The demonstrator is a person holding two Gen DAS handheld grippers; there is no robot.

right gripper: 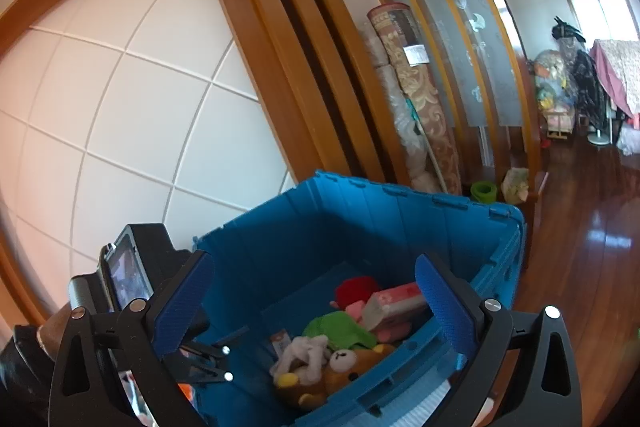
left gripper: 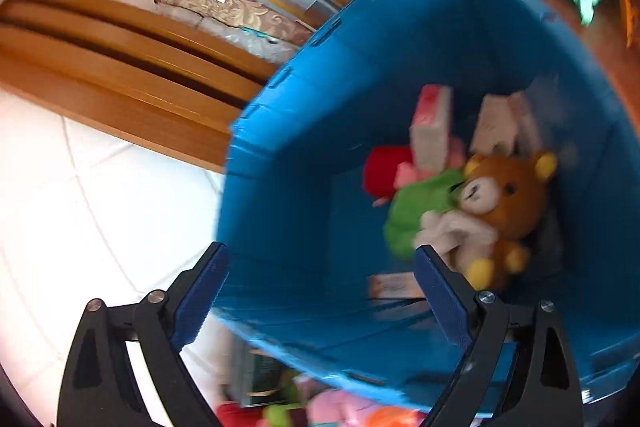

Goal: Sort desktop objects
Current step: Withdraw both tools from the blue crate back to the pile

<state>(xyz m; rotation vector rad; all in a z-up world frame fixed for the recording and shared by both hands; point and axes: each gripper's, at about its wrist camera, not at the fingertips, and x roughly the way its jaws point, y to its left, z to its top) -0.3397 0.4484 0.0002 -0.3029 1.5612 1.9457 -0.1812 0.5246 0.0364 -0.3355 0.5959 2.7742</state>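
Bin (right gripper: 304, 239), blue plastic, open top, sits by the tiled wall (right gripper: 120, 87) on the wood floor (right gripper: 592, 227); both wrist views look down into it. Inside, piled toward one side: brown bear (left gripper: 504, 195), green cloth (left gripper: 420, 207), red toy (left gripper: 384, 171), pink box (right gripper: 396, 301), grey plush (right gripper: 304, 351), plus a small card (right gripper: 280, 341) flat on the bottom.

Left gripper (left gripper: 320, 291) hovers at the bin's near rim, jaws spread wide, nothing between them. Left view is motion-blurred. Right gripper (right gripper: 316, 301) hangs above the bin too, jaws wide apart, empty. The left unit's body shows in the right view, just beside the bin's wall.

More bright items (left gripper: 340, 411) lie outside and below the bin edge in the left view, too blurred to name.

Judged step: between drops, both hands free over the bin, several things already sorted in. Next move likely calls for swinging one gripper off the bin toward the leftover items, lining the jaws up around one, closing, then carrying it back over the rim. Soft plush needs a firm pinch mid-body.
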